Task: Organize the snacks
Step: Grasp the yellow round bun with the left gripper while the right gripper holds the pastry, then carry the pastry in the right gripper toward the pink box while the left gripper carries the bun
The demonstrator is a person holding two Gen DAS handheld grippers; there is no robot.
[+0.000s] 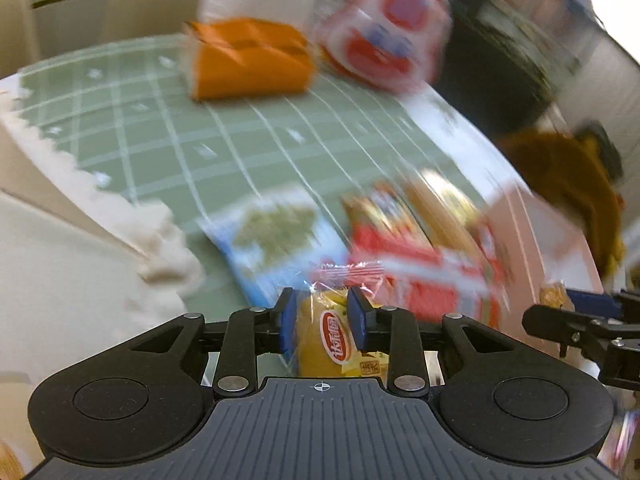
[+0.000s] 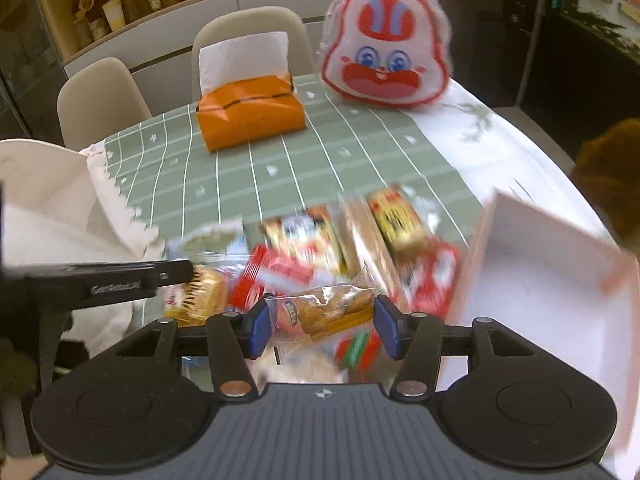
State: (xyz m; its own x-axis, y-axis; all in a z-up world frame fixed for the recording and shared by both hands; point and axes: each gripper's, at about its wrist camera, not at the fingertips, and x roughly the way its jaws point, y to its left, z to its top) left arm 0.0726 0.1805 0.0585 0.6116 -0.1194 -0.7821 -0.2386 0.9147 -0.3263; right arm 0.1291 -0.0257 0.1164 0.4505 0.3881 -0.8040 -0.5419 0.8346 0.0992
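Observation:
My left gripper (image 1: 322,304) holds a yellow cake packet (image 1: 324,336) with a red oval label, its blue pads pressing on both sides. From the right wrist view, that gripper (image 2: 188,276) comes in from the left above the snack pile (image 2: 320,248). My right gripper (image 2: 322,312) is shut on a clear-wrapped brown pastry packet (image 2: 332,304), lifted just over the pile. It also shows at the right edge of the left wrist view (image 1: 568,300). Blurred red, yellow and blue packets (image 1: 420,248) lie on the green gridded tablecloth (image 2: 320,148).
An open pink-and-white box (image 2: 540,280) lies to the right of the pile. A white container (image 2: 40,184) with a frilled cloth sits on the left. An orange tissue box (image 2: 248,116) and a rabbit-face bag (image 2: 384,60) stand at the far side, with chairs (image 2: 248,28) behind.

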